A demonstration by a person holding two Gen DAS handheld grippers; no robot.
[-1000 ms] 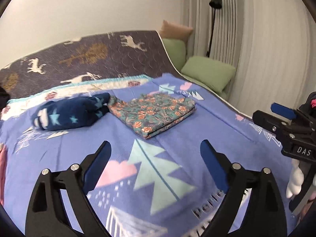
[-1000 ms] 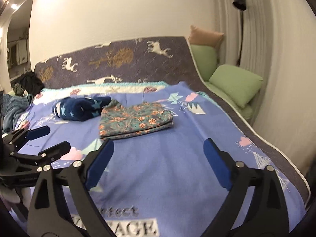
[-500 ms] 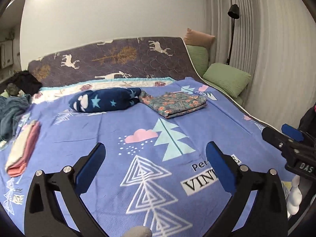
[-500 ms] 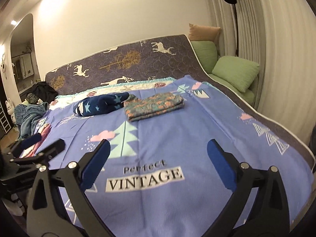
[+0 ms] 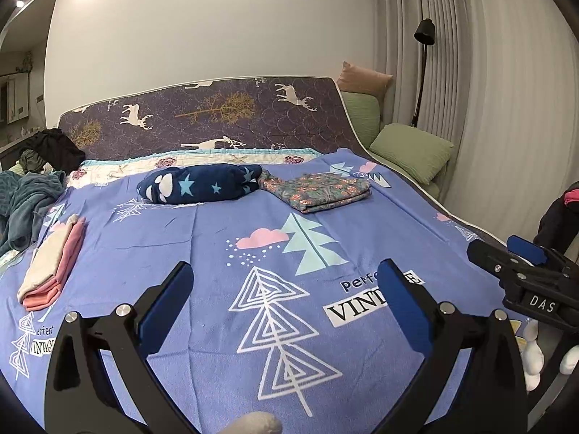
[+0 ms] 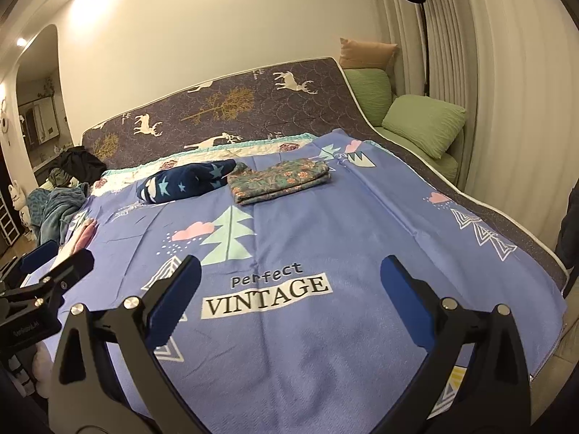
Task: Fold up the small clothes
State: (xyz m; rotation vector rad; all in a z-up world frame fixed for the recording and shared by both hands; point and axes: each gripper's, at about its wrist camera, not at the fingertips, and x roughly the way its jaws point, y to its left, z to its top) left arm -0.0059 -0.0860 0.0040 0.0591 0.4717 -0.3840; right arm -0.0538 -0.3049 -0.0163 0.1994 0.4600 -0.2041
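Observation:
A folded floral garment (image 5: 318,191) lies at the far side of the blue printed blanket (image 5: 217,238), next to a folded navy star-print garment (image 5: 199,182). Both also show in the right wrist view, the floral one (image 6: 280,181) beside the navy one (image 6: 184,181). A folded pink and cream stack (image 5: 50,264) lies at the blanket's left edge. My left gripper (image 5: 284,296) is open and empty, held well back over the near part of the blanket. My right gripper (image 6: 289,296) is open and empty, over the "Perfect VINTAGE" print.
A pile of teal and dark clothes (image 5: 29,188) lies at the far left. Green cushions (image 5: 412,152) and a floor lamp (image 5: 421,72) stand by the curtain on the right. A raised deer-print mattress (image 5: 217,115) backs the bed.
Both grippers have pulled back and up from the folded floral garment, which now lies far off. More of the bed is in view, including the pink stack at left. Both stay open.

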